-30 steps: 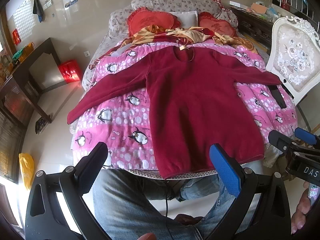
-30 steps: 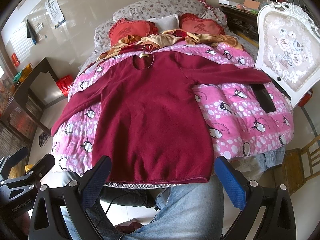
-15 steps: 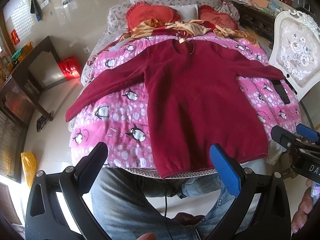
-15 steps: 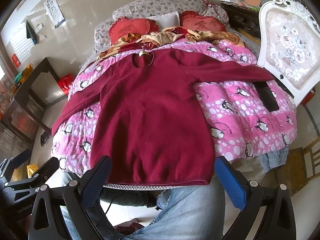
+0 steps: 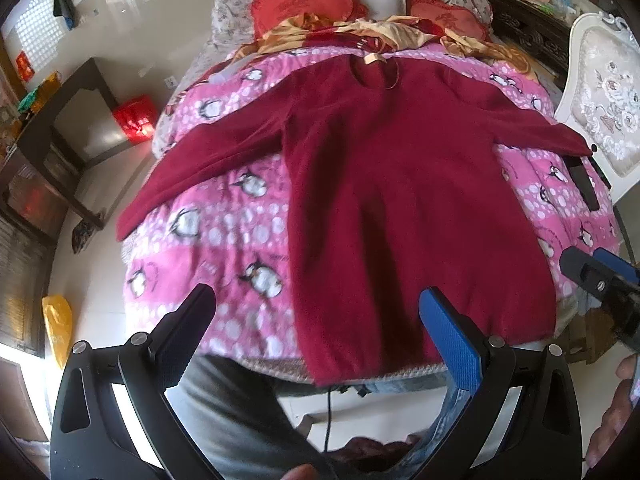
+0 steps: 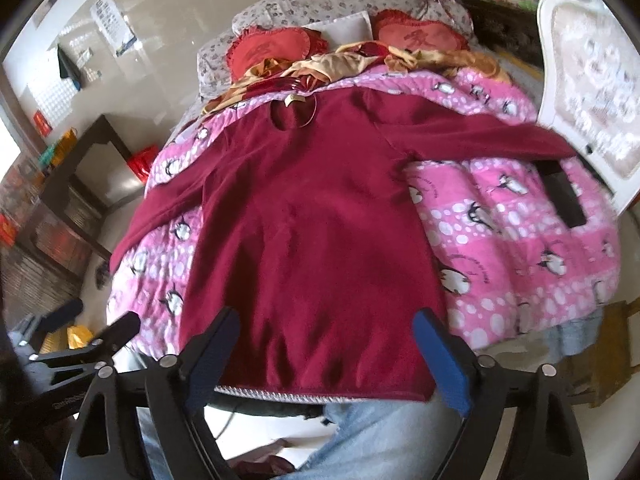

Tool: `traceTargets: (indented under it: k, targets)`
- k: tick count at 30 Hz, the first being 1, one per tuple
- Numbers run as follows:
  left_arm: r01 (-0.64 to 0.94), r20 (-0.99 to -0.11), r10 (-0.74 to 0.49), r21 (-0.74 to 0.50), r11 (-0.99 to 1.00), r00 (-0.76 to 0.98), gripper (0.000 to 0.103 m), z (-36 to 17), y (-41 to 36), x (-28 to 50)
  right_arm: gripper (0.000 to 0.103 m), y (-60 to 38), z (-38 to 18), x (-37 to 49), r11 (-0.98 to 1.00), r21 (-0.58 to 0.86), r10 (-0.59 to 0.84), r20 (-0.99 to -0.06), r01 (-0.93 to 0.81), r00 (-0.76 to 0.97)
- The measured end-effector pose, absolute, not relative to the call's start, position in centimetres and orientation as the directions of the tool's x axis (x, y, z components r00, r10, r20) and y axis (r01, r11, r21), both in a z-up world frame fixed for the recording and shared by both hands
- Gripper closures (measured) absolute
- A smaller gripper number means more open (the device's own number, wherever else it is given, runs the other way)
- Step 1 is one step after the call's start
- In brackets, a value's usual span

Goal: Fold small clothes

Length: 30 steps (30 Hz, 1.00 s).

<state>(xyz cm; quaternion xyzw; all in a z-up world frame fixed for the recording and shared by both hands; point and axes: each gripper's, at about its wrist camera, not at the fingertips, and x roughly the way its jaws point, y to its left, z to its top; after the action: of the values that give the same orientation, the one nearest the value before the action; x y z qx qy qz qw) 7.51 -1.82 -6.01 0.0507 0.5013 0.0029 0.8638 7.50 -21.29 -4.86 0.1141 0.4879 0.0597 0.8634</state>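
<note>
A dark red long-sleeved sweater point(image 5: 404, 200) lies flat, front up, on a pink penguin quilt point(image 5: 224, 216), sleeves spread to both sides, hem at the near edge. It also shows in the right wrist view point(image 6: 312, 240). My left gripper point(image 5: 318, 312) is open and empty, just above the hem's left part. My right gripper point(image 6: 326, 332) is open and empty above the hem's middle. The right gripper shows at the right edge of the left wrist view point(image 5: 600, 276); the left gripper shows low left in the right wrist view point(image 6: 92, 340).
Red heart cushions point(image 5: 308, 4) and gold cloth point(image 5: 384, 32) lie at the bed's head. A black flat object point(image 6: 564, 196) lies on the quilt's right side. A white ornate chair point(image 5: 604, 96) stands right of the bed. A dark table point(image 5: 60, 128) stands left. My jeans-clad legs point(image 6: 380, 436) are below.
Both grippers have moved forward and lower toward the sweater's hem. The sweater has not moved. Both stay open.
</note>
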Motion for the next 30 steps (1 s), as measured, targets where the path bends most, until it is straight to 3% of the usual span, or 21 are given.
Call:
traceTargets:
  k: [8,15,17,18,30]
  targets:
    - [0.130,-0.893,-0.121,-0.071,0.989,0.433,0.001,-8.2,-6.2,15.3,0.018,-28.0,-6.3,13.5,0.894,0.448,0.369,-0.741,0.003,0.562]
    - [0.193,-0.887,-0.261,-0.200,0.961,0.380,0.001,-10.1,-11.8,21.4,0.040,-38.6,-9.9,22.3,0.841,0.524,0.353,-0.721,0.135,0.596]
    - [0.209,-0.881,-0.295,-0.231,0.950,0.370,0.001,-10.4,-13.1,22.1,0.041,-42.3,-11.6,24.6,0.814,0.543,0.342,-0.734,0.206,0.587]
    - [0.215,-0.881,-0.306,-0.241,0.947,0.361,0.001,-10.6,-13.7,22.4,0.047,-44.3,-12.4,25.8,0.800,0.546,0.323,-0.741,0.249,0.588]
    - [0.214,-0.903,-0.300,-0.242,0.947,0.307,0.001,-12.9,-15.1,23.3,0.057,-56.8,-18.3,31.5,0.629,0.598,0.261,-0.764,0.497,0.590]
